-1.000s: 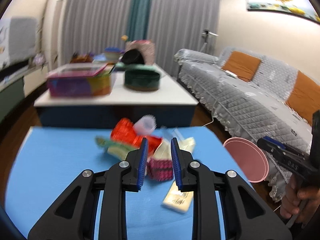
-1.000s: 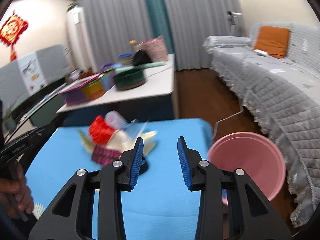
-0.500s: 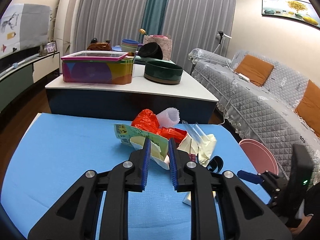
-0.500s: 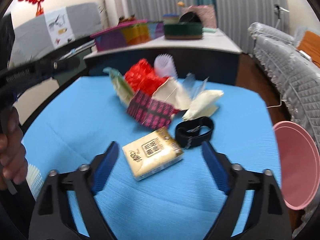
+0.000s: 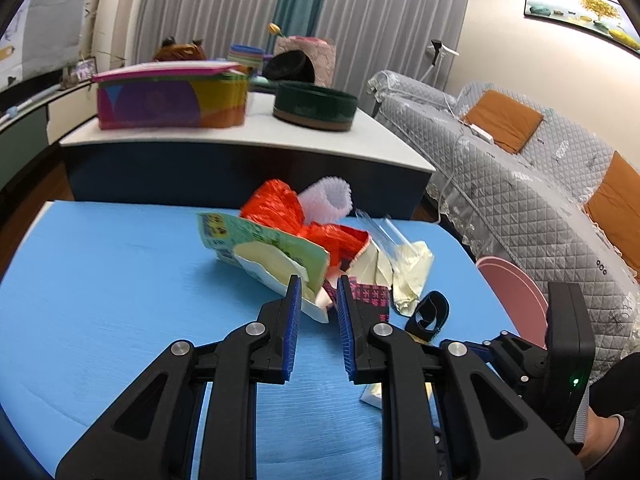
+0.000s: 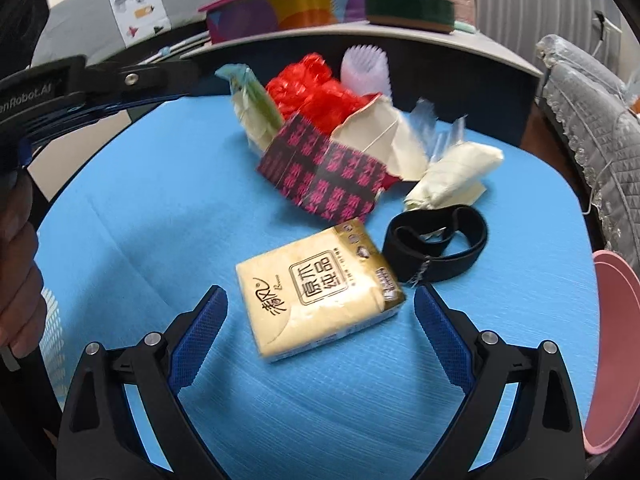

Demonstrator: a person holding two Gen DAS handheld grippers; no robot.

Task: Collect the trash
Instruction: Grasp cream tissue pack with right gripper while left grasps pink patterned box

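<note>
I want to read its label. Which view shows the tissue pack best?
The right wrist view: the tissue pack lies whole, label up, just ahead of the right gripper. In the left wrist view only a corner shows behind the left gripper.

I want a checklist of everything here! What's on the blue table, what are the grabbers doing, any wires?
Surface: blue table, trash heaped at its far side.
Job's things: tissue pack, patterned box, red bag, green wrapper, black strap; pink bin at the table's right edge.
Clutter: nothing seen apart from the trash.
Grippers: right gripper opening, jaws either side of the pack, not touching; left gripper narrow, empty.
Cables: white cord by the sofa.
Surroundings: white table, curtains.
</note>
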